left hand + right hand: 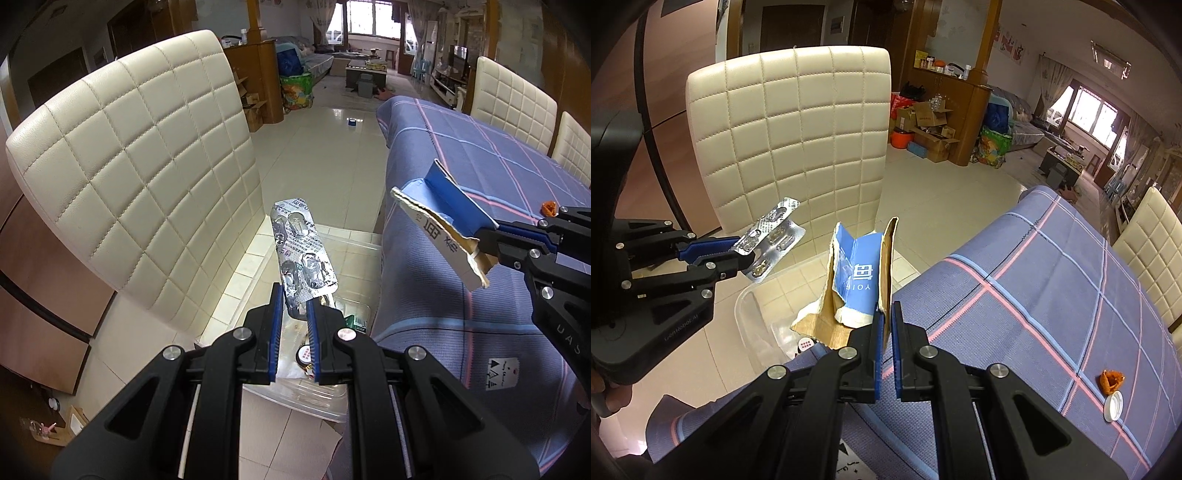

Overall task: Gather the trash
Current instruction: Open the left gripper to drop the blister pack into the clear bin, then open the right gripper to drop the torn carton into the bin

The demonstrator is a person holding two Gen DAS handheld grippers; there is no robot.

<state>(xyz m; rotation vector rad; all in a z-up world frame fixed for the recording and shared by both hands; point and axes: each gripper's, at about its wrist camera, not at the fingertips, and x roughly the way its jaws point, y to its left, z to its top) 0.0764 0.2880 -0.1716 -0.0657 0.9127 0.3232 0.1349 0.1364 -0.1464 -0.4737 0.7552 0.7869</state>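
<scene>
Left gripper [295,314], black with blue ribbed pads: jaws nearly closed, clamping the lower end of a silver foil blister pack [301,251] whose pockets are pressed empty. The pack stands up and away from the fingertips, tilted slightly, and hangs in the air over a clear plastic bin [325,402] on the pale tiled floor [332,147]. Inside the bin lie a few small items, among them a round cap and a green scrap; they are too small to identify further.

Right gripper [885,314], same build: jaws drawn close together on one edge of a torn piece of blue-and-white printed cardboard [855,280] with a brown inner face and ragged white edges. The cardboard is held clear of all surfaces, just off the table's near left edge and above the bin's rim [746,295].

Table covered by a blue-violet checked cloth with pink and light-blue lines [1052,295]. Near its right edge rest a small crumpled orange scrap [1112,380] and, just beside it, a white round bottle cap [1113,406], apparently touching.

Cream quilted leather chair [798,140]: stands beyond the bin, off the table's left edge, its back facing both grippers.
</scene>
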